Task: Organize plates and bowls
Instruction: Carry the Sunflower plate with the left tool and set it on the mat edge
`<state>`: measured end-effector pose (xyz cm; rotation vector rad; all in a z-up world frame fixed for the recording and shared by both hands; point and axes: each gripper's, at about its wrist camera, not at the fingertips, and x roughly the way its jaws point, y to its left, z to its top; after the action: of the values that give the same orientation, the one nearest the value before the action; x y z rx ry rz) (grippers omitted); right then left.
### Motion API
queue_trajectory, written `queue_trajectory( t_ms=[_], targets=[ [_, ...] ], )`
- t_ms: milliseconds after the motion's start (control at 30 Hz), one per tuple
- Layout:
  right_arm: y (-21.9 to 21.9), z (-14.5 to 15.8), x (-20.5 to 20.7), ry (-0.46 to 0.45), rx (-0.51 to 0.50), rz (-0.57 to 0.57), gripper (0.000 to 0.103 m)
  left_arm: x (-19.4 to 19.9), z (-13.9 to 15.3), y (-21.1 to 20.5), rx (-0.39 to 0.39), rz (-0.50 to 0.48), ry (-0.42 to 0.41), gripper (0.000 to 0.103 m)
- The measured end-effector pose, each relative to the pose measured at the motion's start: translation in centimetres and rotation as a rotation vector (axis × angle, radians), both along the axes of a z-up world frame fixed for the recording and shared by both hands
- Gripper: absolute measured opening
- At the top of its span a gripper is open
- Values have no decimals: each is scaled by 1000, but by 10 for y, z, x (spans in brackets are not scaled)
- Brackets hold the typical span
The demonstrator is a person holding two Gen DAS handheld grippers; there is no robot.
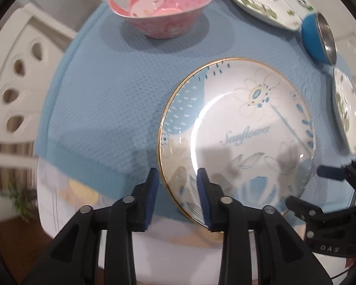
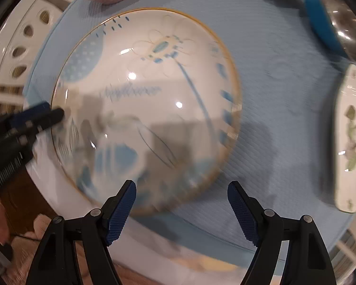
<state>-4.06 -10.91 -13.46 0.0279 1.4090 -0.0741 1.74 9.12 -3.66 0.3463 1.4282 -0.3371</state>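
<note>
The sunflower plate (image 1: 237, 133) lies flat on the blue mat (image 1: 102, 99), near the mat's front edge, with its gold rim reaching almost to where the mat ends at the desk's white edge (image 1: 178, 249).

The left gripper (image 1: 178, 197) points down over the plate's near-left rim. Its jaws stand part-way open with the rim passing between them, and the pads do not visibly press on it, so I judge the plate unheld. The right gripper (image 2: 181, 211) hangs wide open over the plate's near rim with nothing between its jaws.

The main risk, as I read it, is the plate's place so close to the edge. If either gripper clips the rim while moving off, the glazed plate could slide on the mat toward the drop. A one-sided pinch on a thin, slick rim could also let the plate tilt and slip out when lifted.

The two grippers work close together; each shows in the other's view, so they could knock into one another over the plate.

Further back, the pink bowl (image 1: 161, 7), the blue steel-lined bowl (image 1: 319, 39) and the square floral dishes (image 1: 263, 2) crowd the mat, leaving little room to swing a plate past them.
</note>
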Motion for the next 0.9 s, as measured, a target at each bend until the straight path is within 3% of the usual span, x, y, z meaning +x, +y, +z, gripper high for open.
queue_trajectory(
  t_ms=[67, 133, 167, 333, 633, 900],
  targets=[
    [-13, 5, -11, 19, -29, 30, 79, -9, 12, -8, 26, 40, -11, 39],
    [-28, 12, -21, 27, -80, 58, 79, -15, 16, -19, 59, 72, -5, 56],
    [-36, 18, -27, 20, -94, 71, 79, -19, 17, -27, 71, 93, 2, 70],
    [-79, 47, -50, -50, -52, 70, 79, -43, 31, -75, 68, 108, -10, 71],
    [-187, 89, -66, -116, -96, 0, 79, -89, 29, -171, 21, -9, -11, 71],
    [-230, 84, -53, -122, -89, -47, 79, -104, 22, -222, 1, -13, 16, 71]
  ],
)
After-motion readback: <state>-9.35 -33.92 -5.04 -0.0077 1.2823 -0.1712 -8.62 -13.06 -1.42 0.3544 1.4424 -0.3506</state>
